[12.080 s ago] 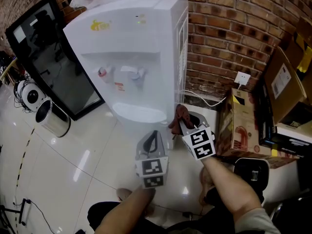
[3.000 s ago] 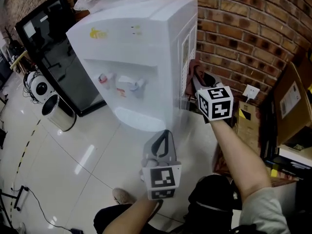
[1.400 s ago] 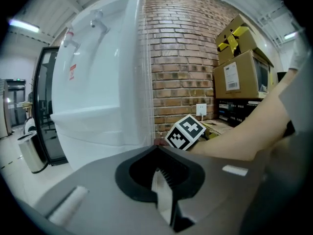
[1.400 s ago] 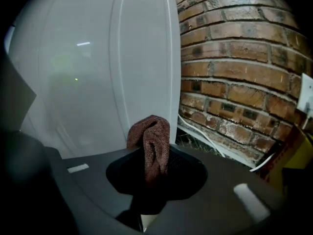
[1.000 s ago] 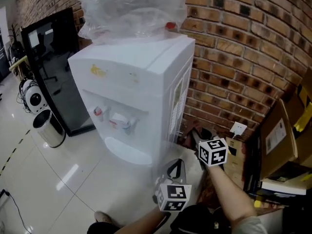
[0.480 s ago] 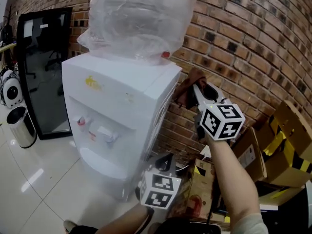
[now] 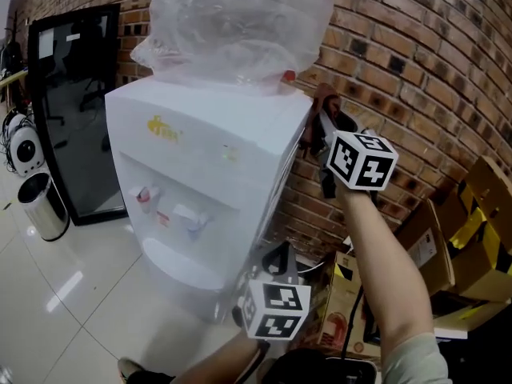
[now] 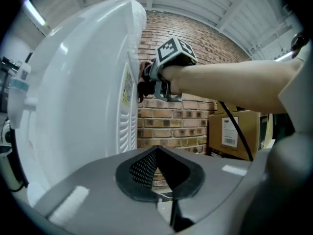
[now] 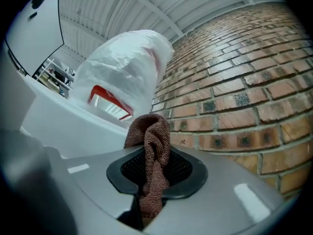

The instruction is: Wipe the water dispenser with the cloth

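Note:
The white water dispenser stands against the brick wall, with a plastic-wrapped bottle on top. My right gripper is raised at the dispenser's upper right corner, shut on a brown cloth that hangs beside the side panel. Its jaws have just closed a little further on the cloth, which bunches up between the pads. My left gripper sits low in front of the dispenser's right side, shut with nothing in it. From the left gripper view the right gripper shows by the vented side panel.
A brick wall runs behind and to the right. Cardboard boxes are stacked at the right, close to my right arm. At the left, a black glass panel leans on the wall and a metal bin stands on the tiled floor.
My right gripper has risen with the cloth from low beside the dispenser to its top right corner. The left gripper rose a little. The view tilted upward.

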A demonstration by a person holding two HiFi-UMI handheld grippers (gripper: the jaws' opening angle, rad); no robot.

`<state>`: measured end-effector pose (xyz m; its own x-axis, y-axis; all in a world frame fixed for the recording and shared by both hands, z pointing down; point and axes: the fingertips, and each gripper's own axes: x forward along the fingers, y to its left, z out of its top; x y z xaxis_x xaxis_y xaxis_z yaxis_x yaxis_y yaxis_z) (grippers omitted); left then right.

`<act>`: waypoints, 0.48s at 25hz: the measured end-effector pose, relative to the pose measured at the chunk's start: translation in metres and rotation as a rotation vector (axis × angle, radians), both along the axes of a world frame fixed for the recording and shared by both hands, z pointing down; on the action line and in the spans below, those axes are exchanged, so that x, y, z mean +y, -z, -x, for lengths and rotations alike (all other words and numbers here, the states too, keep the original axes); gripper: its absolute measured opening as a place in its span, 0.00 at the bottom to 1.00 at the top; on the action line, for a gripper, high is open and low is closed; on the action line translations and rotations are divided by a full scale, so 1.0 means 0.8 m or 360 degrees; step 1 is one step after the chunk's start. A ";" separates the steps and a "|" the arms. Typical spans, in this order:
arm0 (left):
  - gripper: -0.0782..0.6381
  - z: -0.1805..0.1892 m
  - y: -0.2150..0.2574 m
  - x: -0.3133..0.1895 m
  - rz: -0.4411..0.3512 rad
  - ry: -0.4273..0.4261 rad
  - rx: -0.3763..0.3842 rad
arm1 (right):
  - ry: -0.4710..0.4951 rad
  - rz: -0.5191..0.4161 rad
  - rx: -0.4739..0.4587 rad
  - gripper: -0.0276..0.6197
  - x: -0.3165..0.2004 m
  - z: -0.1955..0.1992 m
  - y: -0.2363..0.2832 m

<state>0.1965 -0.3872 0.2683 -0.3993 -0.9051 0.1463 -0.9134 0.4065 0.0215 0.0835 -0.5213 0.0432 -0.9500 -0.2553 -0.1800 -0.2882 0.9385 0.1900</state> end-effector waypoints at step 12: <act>0.11 -0.006 -0.089 0.003 0.0205 0.0136 0.0018 | 0.0059 0.0168 0.0309 0.17 -0.006 0.009 -0.190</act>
